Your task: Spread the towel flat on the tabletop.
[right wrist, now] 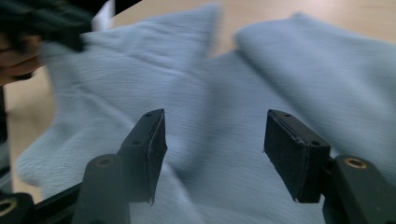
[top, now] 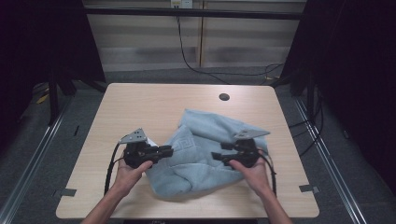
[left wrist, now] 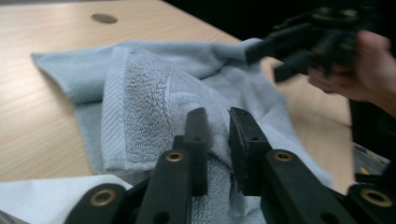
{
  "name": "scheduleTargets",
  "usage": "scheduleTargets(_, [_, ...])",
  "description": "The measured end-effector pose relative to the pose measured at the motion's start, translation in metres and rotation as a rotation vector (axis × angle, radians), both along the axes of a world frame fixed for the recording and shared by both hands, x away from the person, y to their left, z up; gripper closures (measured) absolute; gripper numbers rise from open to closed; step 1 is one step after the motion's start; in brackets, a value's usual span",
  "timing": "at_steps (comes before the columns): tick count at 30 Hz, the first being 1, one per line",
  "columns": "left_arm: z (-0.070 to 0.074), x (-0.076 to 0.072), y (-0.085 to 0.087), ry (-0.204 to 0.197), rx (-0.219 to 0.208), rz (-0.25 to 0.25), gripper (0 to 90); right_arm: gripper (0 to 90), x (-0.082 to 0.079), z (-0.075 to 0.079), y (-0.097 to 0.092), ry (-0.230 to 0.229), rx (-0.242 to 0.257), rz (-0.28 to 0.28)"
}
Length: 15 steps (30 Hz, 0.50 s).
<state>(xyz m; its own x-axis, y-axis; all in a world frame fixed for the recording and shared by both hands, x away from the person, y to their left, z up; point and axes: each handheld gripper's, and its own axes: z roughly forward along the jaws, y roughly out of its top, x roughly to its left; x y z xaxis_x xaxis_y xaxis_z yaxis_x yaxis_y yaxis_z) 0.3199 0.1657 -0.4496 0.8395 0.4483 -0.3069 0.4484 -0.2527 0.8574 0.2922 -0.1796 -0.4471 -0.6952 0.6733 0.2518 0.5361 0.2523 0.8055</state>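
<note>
Lying crumpled on the wooden table [top: 140,100], nearer the person's side, is a light blue towel [top: 205,140] (it has a woven border band). The left gripper [left wrist: 217,122] pinches a fold of the towel between its nearly closed jaws at the towel's left edge. The right gripper [right wrist: 212,135] hangs over the towel's right part with its jaws wide apart, and nothing is squeezed between them. A small round hole [top: 224,97] sits in the table beyond the towel.

Fluffy terry towel [top: 205,154] (matt) on smooth wood table [top: 140,107].
</note>
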Motion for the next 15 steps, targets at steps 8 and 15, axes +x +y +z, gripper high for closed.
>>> scheduleTargets(8, [-0.016, 0.01, 0.02, 0.061, 0.048, 0.009, 49.1, 47.8, 0.013, -0.02, 0.075, 0.076, -0.047, 0.227])
scheduleTargets(15, [-0.046, 0.017, 0.051, 0.091, 0.123, 0.134, 43.9, 51.1, 0.02, -0.048, 0.089, 0.118, -0.065, 0.227])
